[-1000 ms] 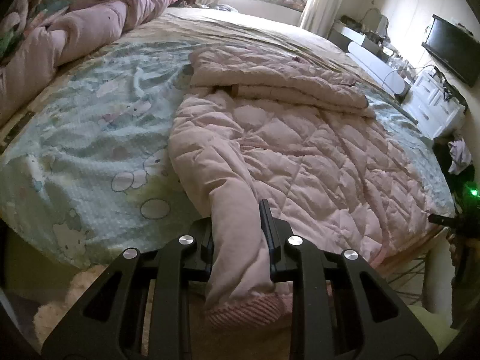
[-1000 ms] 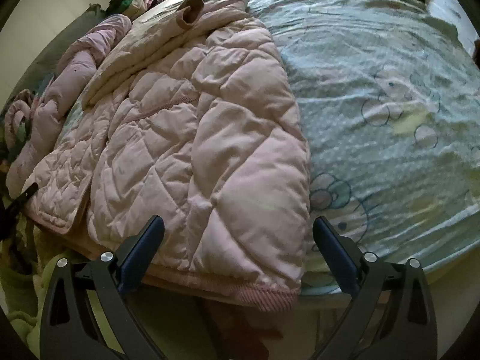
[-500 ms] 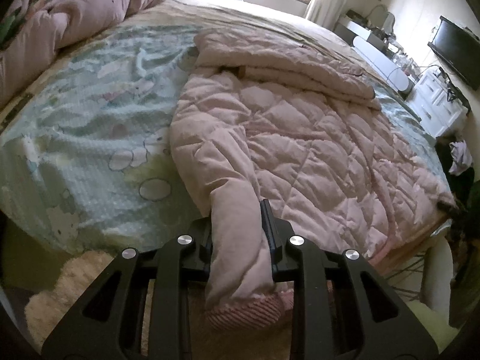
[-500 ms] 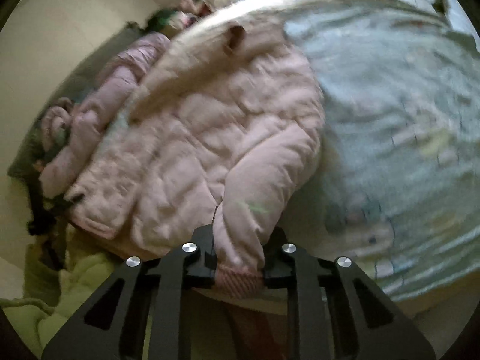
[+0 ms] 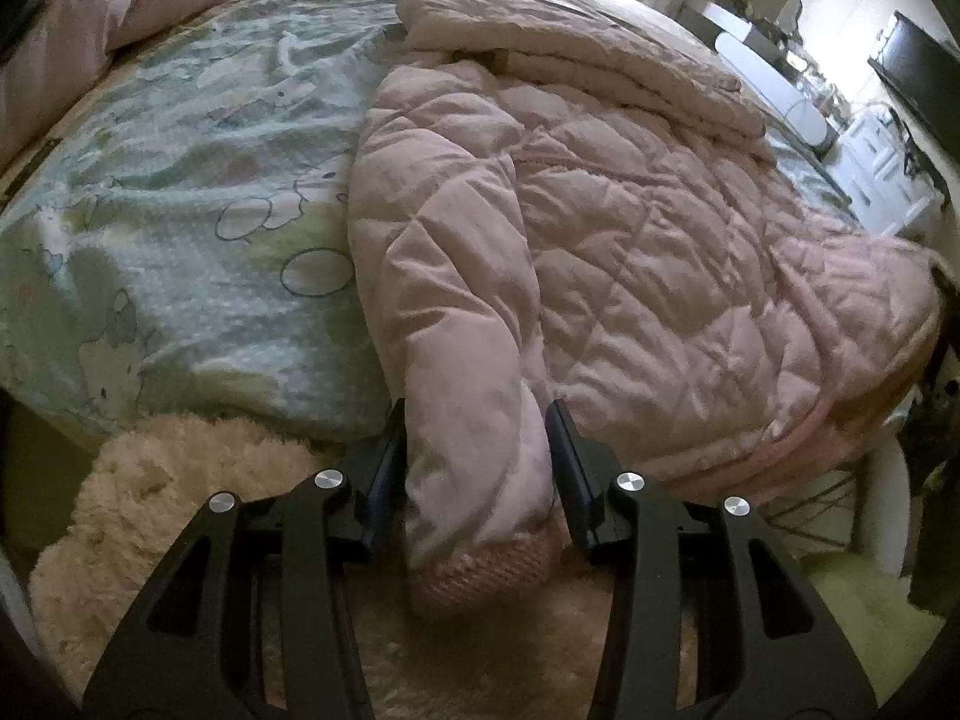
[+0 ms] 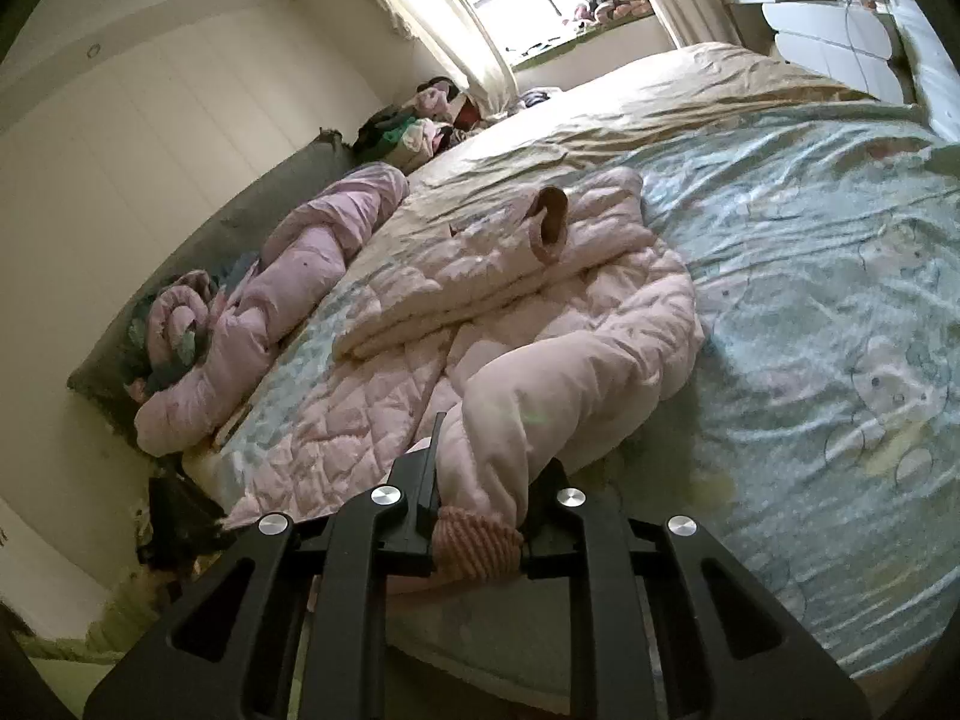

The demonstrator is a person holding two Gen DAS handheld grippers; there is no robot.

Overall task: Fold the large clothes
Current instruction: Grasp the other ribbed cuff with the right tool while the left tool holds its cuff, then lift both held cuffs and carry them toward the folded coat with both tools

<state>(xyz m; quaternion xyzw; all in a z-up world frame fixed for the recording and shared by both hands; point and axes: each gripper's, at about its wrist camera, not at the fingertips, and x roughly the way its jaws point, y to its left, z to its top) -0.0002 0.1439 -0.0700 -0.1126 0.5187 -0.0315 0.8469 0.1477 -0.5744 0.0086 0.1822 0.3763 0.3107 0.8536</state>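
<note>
Both sleeve cuffs sit between jaws: left hand-held gripper (image 5: 477,450) opening, right hand-held gripper (image 6: 480,480) clamped.

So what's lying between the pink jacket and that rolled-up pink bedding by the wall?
Bare bed cover, pale blue and tan, between jacket and bedding; the right wrist view shows it.

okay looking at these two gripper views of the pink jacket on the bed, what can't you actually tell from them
- Left wrist view: the far corner of the pink jacket runs into the dark right edge, so what lifts it is hidden.
- Left gripper, jaws opening: its sleeve lies between them; whether the right pad touches it is unclear.
- Right wrist view: the right gripper pinches the cuff; the jacket's underside is hidden.
</note>
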